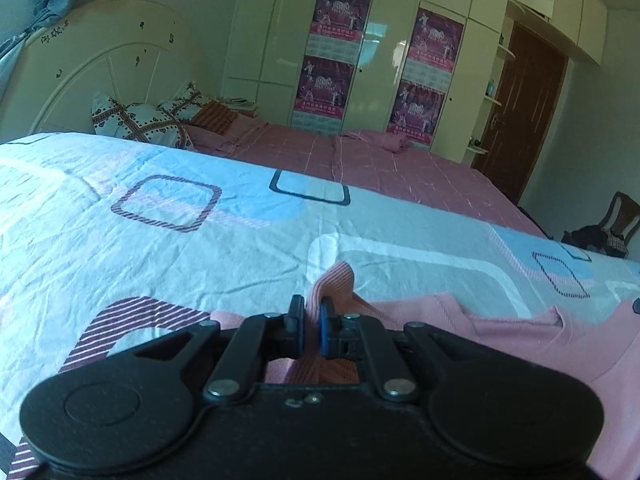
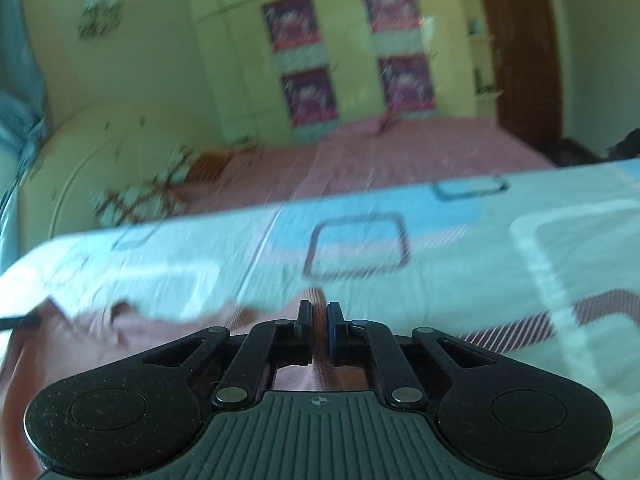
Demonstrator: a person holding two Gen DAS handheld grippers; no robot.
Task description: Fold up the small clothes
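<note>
A small pink garment [image 1: 500,332] lies on a bed cover [image 1: 200,240] printed with pale blue and white shapes. My left gripper [image 1: 312,304] is shut on a ribbed pink edge of it, and a fold of that cloth [image 1: 336,280] stands up past the fingertips. The rest of the garment spreads out to the right. The right wrist view is blurred. There, my right gripper [image 2: 319,308] is shut on the pink garment [image 2: 160,332], with a strip of pink cloth between its pads. The garment runs off to the left.
Beyond the printed cover lies a pink checked sheet [image 1: 400,168] with patterned pillows [image 1: 136,120] against a white headboard [image 1: 100,60]. A cream wardrobe [image 1: 380,60] with posters fills the back wall. A brown door [image 1: 524,112] and a chair [image 1: 616,220] stand at right.
</note>
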